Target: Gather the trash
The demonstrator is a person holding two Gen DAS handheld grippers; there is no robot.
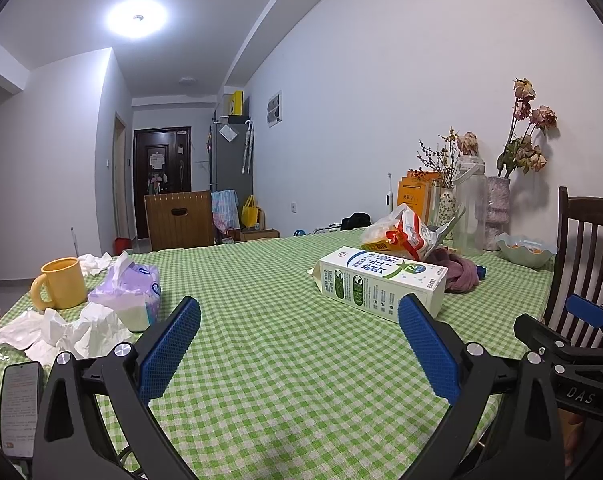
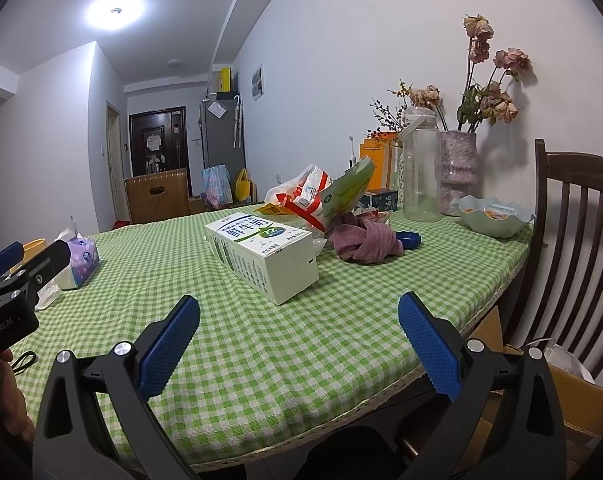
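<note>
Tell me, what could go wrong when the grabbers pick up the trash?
The milk carton lies on its side; if any milk is left, lifting it could spill some on the tablecloth. The crumpled tissues lie right by the phone and the yellow mug, so the left gripper might bump those. Both grippers are open and hold nothing; the right gripper is nearer the carton.

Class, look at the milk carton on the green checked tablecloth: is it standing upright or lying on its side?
Lying on its side. The milk carton rests with a long printed face up and its flat base end facing the right wrist camera, on the tablecloth.
</note>
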